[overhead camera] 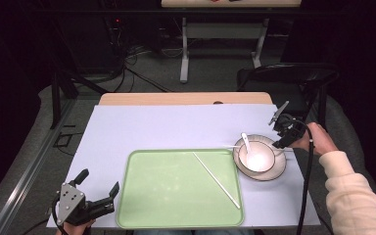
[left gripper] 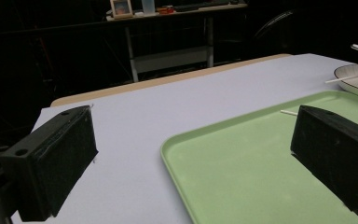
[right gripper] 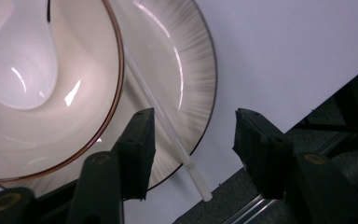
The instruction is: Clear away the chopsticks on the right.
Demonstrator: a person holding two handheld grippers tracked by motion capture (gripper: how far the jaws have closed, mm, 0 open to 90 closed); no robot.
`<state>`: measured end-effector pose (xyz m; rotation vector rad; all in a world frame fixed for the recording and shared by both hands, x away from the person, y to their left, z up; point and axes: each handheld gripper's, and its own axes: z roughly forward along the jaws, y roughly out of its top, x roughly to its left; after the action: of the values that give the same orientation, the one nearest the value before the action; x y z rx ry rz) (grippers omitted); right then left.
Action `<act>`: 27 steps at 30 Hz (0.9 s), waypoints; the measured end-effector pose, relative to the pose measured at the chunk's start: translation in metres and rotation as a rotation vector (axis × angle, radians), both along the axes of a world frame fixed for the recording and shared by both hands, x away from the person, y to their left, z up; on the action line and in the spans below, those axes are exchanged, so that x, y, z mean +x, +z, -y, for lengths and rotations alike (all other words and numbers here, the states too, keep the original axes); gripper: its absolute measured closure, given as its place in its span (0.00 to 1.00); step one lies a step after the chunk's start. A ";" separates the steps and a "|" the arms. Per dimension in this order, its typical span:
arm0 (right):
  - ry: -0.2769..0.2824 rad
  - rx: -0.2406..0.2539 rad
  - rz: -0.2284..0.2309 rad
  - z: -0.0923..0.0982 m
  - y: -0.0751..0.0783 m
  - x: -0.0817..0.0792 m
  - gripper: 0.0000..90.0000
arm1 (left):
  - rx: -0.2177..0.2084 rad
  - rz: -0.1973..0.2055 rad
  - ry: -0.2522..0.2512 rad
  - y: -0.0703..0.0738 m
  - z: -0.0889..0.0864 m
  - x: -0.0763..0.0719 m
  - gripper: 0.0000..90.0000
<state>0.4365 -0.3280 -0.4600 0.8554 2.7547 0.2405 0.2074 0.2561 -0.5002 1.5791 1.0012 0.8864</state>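
A white bowl (overhead camera: 256, 155) with a white spoon (overhead camera: 246, 142) in it stands on a striped-rim plate (overhead camera: 277, 171) at the right of the table. One white chopstick (right gripper: 168, 126) lies across the plate beside the bowl, its end past the rim. My right gripper (right gripper: 193, 140) is open, one jaw on each side of that end; it shows at the plate's right edge (overhead camera: 281, 141). A second chopstick (overhead camera: 216, 179) lies slantwise in the green tray (overhead camera: 142, 196). Open and holding nothing, my left gripper (overhead camera: 98, 182) hovers by the tray's near left corner (left gripper: 193, 135).
A pale sheet (overhead camera: 142, 127) covers the table. A black chair (overhead camera: 289, 78) stands behind the far right corner, and another table (overhead camera: 225, 29) stands farther back. The table's right edge (right gripper: 307, 112) runs close to the plate.
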 end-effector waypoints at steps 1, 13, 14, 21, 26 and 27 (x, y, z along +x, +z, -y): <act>0.012 -0.012 0.002 0.000 -0.002 0.000 0.60 | 0.001 0.000 -0.001 0.000 0.000 0.000 0.00; 0.018 -0.056 -0.076 -0.003 -0.029 0.003 0.75 | -0.001 0.001 0.000 0.000 0.000 0.000 0.00; 0.018 -0.056 -0.076 -0.003 -0.029 0.003 0.75 | -0.001 0.001 0.000 0.000 0.000 0.000 0.00; -0.016 -0.052 -0.074 -0.004 -0.039 0.002 0.82 | 0.000 0.001 -0.002 0.000 0.000 0.000 0.00; -0.044 -0.048 -0.060 -0.004 -0.042 0.001 0.89 | 0.002 0.002 -0.003 0.000 0.000 0.000 0.00; -0.051 -0.048 -0.055 -0.004 -0.043 0.001 0.89 | 0.002 0.001 -0.003 0.000 0.000 0.000 0.00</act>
<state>0.4370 -0.3236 -0.5034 0.9318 2.7726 0.1427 0.2071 0.2562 -0.5001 1.5811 0.9967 0.8863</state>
